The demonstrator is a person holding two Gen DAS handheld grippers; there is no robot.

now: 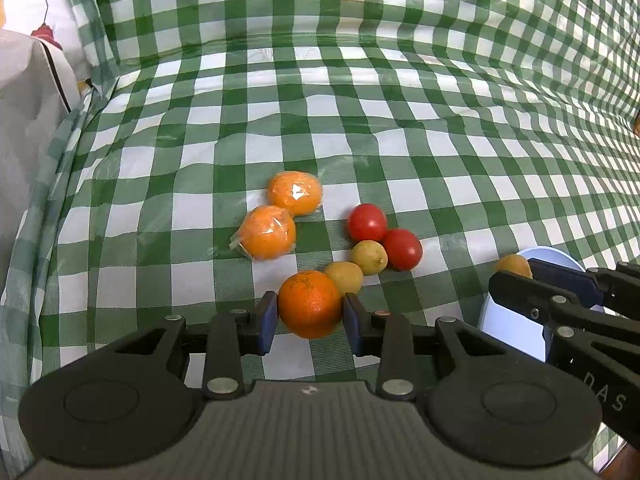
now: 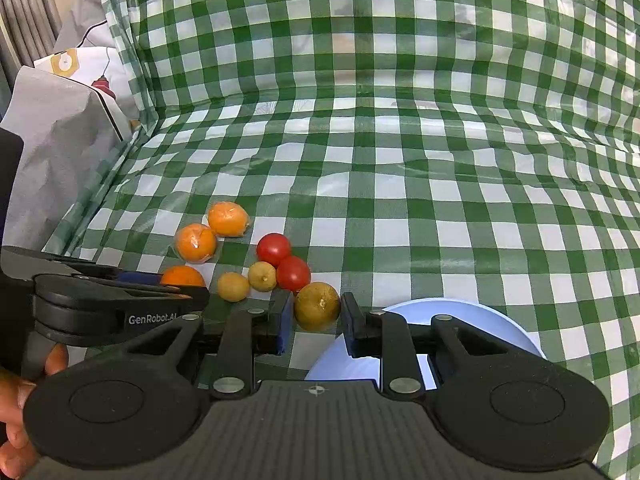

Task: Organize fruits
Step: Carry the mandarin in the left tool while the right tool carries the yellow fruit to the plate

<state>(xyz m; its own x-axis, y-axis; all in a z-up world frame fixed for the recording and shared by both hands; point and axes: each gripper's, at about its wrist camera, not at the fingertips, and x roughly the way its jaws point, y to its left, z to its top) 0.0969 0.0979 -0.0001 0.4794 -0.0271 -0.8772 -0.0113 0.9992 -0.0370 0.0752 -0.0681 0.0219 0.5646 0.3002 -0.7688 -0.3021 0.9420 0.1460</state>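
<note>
My left gripper (image 1: pixel 310 310) is shut on a bare orange (image 1: pixel 310 304), its blue pads pressed to both sides; the same orange (image 2: pixel 182 276) peeks out behind that gripper in the right wrist view. My right gripper (image 2: pixel 316 314) is shut on a yellow-brown round fruit (image 2: pixel 317 306), held beside the rim of a pale blue plate (image 2: pixel 480 320). On the green checked cloth lie two plastic-wrapped oranges (image 1: pixel 294 194) (image 1: pixel 268 232), two red tomatoes (image 1: pixel 367 222) (image 1: pixel 402 249) and two small yellow fruits (image 1: pixel 370 257) (image 1: pixel 345 276), just beyond the left gripper.
The checked cloth (image 1: pixel 360 120) climbs up at the back and right like a wall. Grey and white patterned fabric (image 1: pixel 36 100) lies off the cloth's left edge. A person's fingers (image 2: pixel 16 400) hold the left gripper's handle. The plate (image 1: pixel 516 320) sits right of the fruit pile.
</note>
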